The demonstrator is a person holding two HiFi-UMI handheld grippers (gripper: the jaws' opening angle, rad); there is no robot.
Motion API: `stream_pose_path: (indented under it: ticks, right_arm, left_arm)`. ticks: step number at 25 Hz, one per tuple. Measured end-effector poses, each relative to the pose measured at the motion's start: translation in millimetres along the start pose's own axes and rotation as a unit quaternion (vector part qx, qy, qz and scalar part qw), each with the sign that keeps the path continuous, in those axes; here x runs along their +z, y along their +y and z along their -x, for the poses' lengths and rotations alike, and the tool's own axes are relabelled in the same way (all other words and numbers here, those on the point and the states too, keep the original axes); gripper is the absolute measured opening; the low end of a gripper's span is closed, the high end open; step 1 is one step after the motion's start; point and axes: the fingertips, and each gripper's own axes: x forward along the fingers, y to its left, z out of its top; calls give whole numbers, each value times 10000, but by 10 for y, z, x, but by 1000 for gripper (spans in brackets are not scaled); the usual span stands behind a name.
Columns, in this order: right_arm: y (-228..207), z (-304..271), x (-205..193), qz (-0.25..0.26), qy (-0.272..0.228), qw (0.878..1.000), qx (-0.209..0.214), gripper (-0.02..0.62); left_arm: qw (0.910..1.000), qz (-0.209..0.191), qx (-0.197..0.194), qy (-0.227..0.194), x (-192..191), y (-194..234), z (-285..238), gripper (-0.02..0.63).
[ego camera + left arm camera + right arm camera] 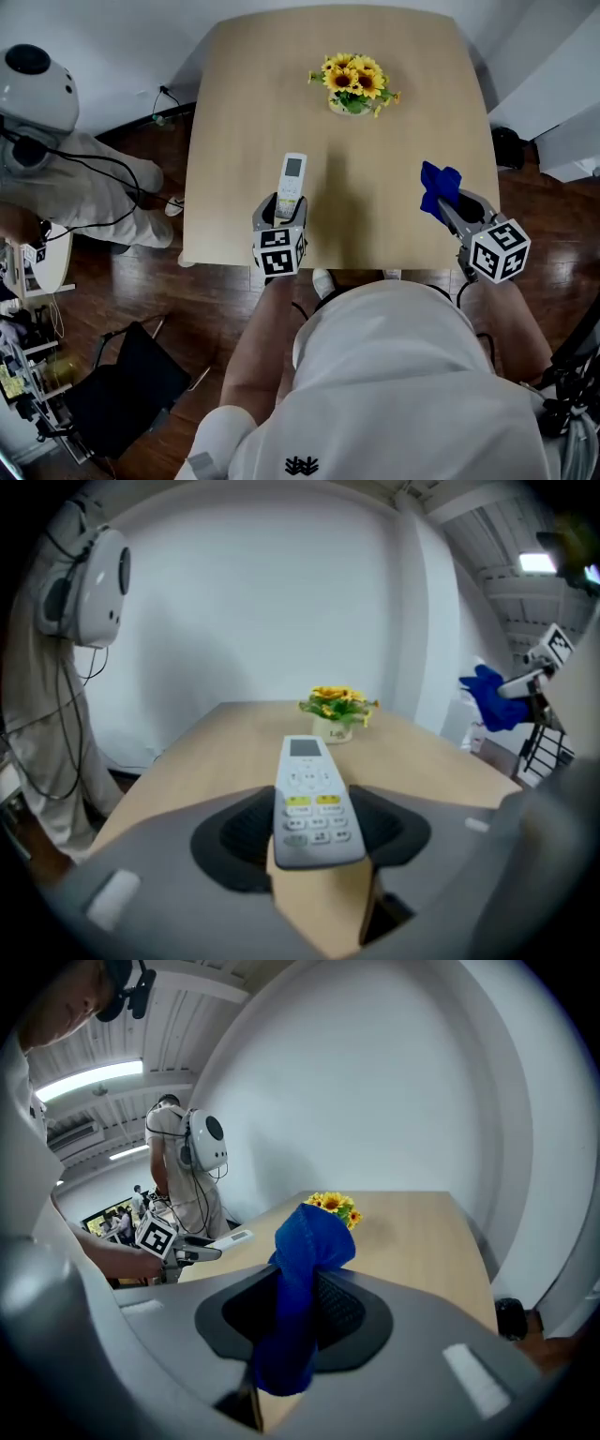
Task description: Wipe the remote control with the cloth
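Lower-left ctr of head view: left hand-held gripper (284,208) clamped on remote control (292,181), ribbed black pads pressing both long sides of its near end. Slim white plastic bar w/ rounded corners, small grey screen at far end, rows of pale buttons plus two yellow ones close to the jaws. Nose pointing up-frame, past the near edge of the worktop (253,103); resting on it or just above, can't tell.

Right side of same view: right hand-held gripper (448,208) pinched narrow on cloth (438,187). Deep blue, soft, nappy fabric, bunched into a rumpled column, top flopping over above the jaws, tail hanging down between them. Remote control and cloth well apart, bare worktop between.

Gripper bodies in matt grey, each w/ a white cube of black square markers at the rear.

Worktop in pale wood-look finish, smooth, squarish w/ rounded corners. Upper ctr: bunch of sunflowers (353,80), yellow petals, green leaves, in a small pale pot. Dark glossy plank floor (225,291) all round.

Far left: second person (89,192) in pale clothes, smooth rounded white headgear, black cables trailing. Lower left: black chair (122,389) w/ thin metal frame.
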Motion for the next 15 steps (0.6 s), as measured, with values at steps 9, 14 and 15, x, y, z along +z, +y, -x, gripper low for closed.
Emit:
stream_pose_path:
  ticks: [9, 14, 15]
  right_arm:
    - [113, 171, -140, -68, 186, 9997, -132, 92]
    - [212, 230, -163, -21, 279, 9994, -194, 92]
    - [228, 218, -167, -15, 294, 9994, -197, 92]
  left_arm:
    - [9959, 408, 627, 513, -535, 597, -224, 268]
    - [9947, 442, 570, 726, -724, 623, -323, 268]
    - [9945, 451, 559, 767, -753, 634, -342, 268]
